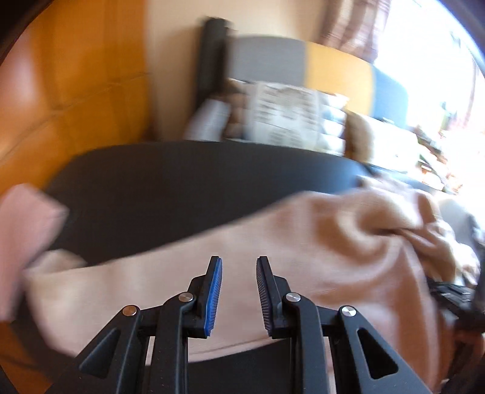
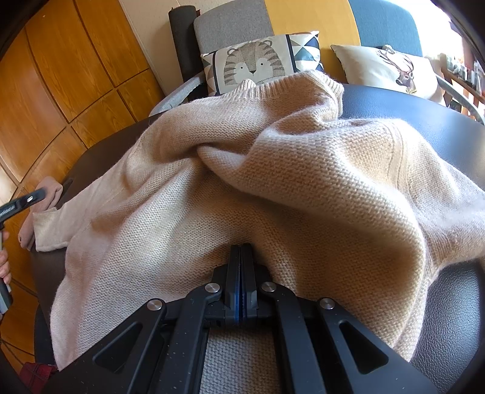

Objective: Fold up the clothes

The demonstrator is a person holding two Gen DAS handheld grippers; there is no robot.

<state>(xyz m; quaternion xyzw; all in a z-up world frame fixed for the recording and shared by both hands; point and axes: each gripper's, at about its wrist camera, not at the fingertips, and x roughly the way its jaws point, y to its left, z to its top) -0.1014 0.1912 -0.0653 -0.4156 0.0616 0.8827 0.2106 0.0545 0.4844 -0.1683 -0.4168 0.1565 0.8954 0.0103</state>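
Observation:
A beige knit sweater [image 2: 272, 181] lies rumpled on a dark round table [image 2: 424, 118], its collar at the far side and one sleeve [image 2: 48, 233] stretched out to the left. My right gripper [image 2: 241, 251] is shut, pad against pad, and its tips press into the sweater's near part. No fabric shows between the pads. In the blurred left wrist view, my left gripper [image 1: 239, 263] hovers open over the sweater [image 1: 303, 257] with nothing between its fingers. One of its fingers [image 2: 30, 198] shows beside the sleeve's pinkish cuff [image 2: 50, 191].
Behind the table stands a grey armchair [image 2: 230, 21] with a tiger cushion [image 2: 251, 63], and a deer cushion [image 2: 388, 66] lies to its right. Wooden cabinet doors [image 2: 60, 75] fill the left side. A dark roll [image 2: 182, 39] leans by the chair. A person's hand [image 2: 4, 263] is at the left edge.

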